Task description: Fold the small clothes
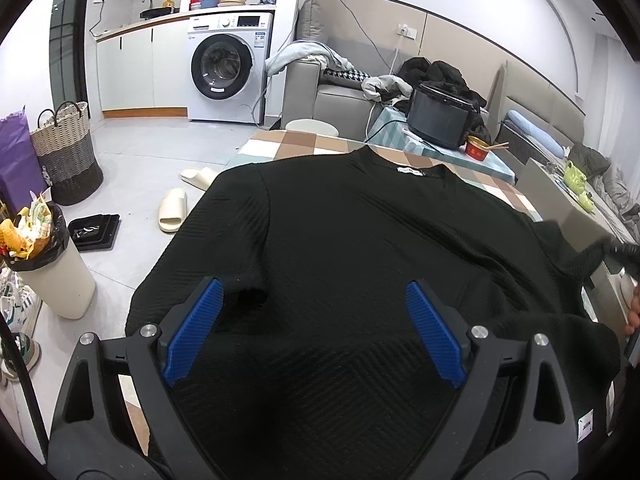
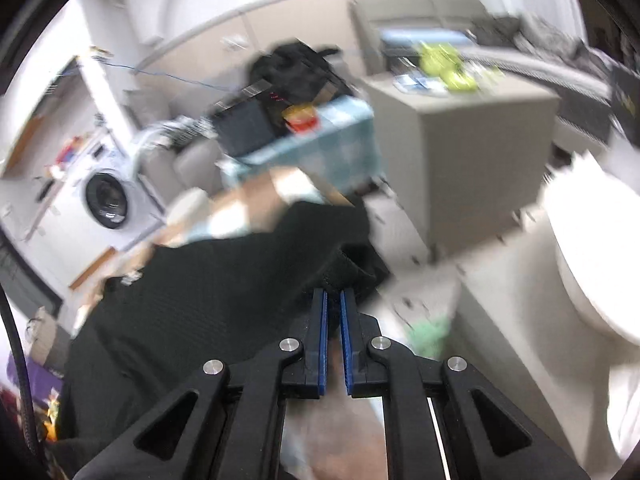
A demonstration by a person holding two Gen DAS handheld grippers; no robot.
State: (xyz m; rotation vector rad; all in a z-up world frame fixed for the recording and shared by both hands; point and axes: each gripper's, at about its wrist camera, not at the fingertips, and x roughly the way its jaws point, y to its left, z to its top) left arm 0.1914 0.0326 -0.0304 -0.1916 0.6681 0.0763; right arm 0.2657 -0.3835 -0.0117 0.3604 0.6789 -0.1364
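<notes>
So the black knit top [image 1: 360,248] is lying spread flat over the checked tabletop [image 1: 288,140], running out ahead of the left gripper [image 1: 316,332], whose fingers [image 1: 196,328] are standing wide apart just above the hem with nothing between them. Its long axis is going straight away from those fingers: hem nearest, collar and little white label [image 1: 409,171] at the far end, sleeves going off to either side.

It's looking soft, floppy and light, with a ribbed weave that should grip fine, so I'm thinking it's going to sag and drape wherever it isn't supported. Edges and corners seem like the spots to pinch: sleeve ends, hem corners, shoulders.

The right gripper [image 2: 334,294] is doing just that, its fingers squeezed nearly together on a bunched bit of the top's edge, probably the sleeve, right at their tips. That view is blurry though.
</notes>
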